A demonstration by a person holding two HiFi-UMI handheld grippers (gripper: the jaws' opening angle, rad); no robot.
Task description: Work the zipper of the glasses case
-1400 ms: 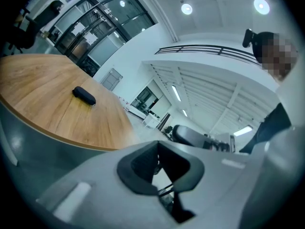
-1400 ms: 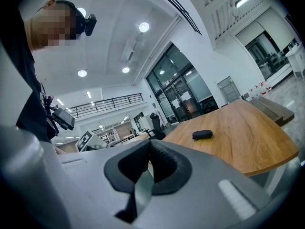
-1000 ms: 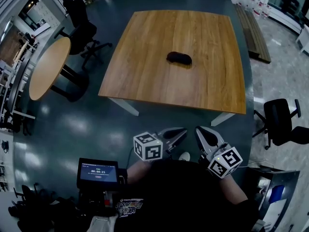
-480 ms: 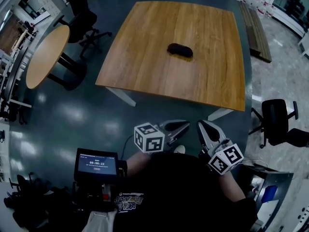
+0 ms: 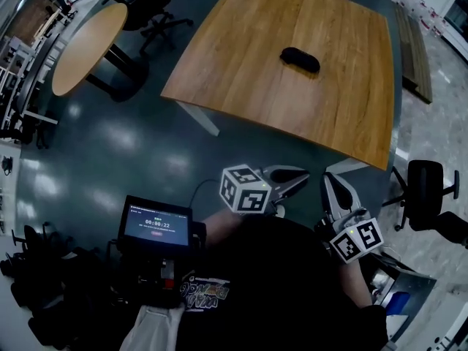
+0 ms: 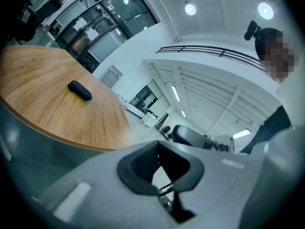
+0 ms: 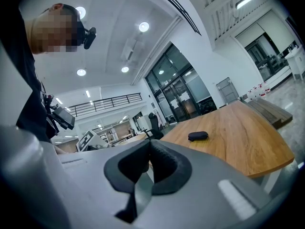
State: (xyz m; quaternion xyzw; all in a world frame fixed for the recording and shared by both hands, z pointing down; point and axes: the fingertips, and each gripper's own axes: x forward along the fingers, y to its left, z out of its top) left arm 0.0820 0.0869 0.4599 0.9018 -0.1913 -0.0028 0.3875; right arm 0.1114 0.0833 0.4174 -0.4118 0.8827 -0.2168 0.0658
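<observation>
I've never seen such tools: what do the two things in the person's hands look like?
The left gripper and right gripper are pale grey shells with two tapering jaws lined by dark ribbed pads. Each bears a white cube printed with black square markers. The person wears a black top.

Glasses case (image 5: pixel 300 58) on square table (image 5: pixel 241 64) – round table (image 5: pixel 88 46) left

Open-plan office hall: a large wooden table (image 5: pixel 241 72) and a round table (image 5: pixel 88 46) are set on a glossy dark floor (image 5: pixel 110 152), flanked by swivel chairs (image 5: pixel 424 192). Glass-walled rooms (image 7: pixel 176 97) and a railed mezzanine (image 7: pixel 107 101) are seen beyond.
</observation>
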